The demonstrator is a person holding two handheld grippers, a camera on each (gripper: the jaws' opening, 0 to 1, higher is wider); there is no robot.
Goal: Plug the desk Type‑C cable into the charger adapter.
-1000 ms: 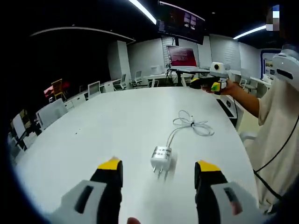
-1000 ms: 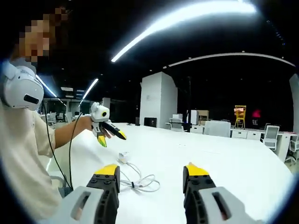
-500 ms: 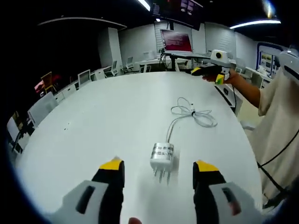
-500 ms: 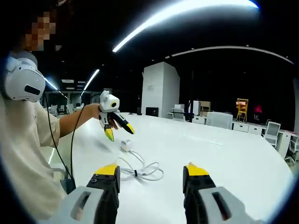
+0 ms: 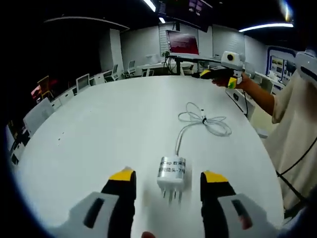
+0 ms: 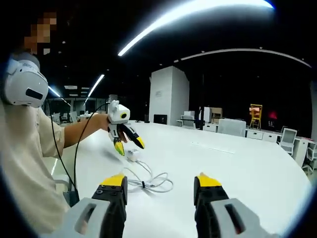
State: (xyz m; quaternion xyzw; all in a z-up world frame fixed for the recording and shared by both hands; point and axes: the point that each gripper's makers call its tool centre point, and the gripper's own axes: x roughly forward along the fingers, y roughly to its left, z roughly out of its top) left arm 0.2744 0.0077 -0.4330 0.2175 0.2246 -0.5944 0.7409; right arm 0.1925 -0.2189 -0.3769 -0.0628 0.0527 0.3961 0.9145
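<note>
the left gripper [image 5: 167, 178] has its jaws spread either side of the charger adapter [image 5: 171, 171], seemingly to clamp it, while the right gripper [image 6: 161, 182], jaws apart, hovers short of the type-c cable [image 6: 148, 183] on the table [image 5: 109, 119].

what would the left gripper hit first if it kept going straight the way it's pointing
Most likely the white charger adapter: it stands on the white table just ahead of the open left gripper, in line with the gap between the jaws. Depth is hard to judge; the jaws might pass either side.
</note>
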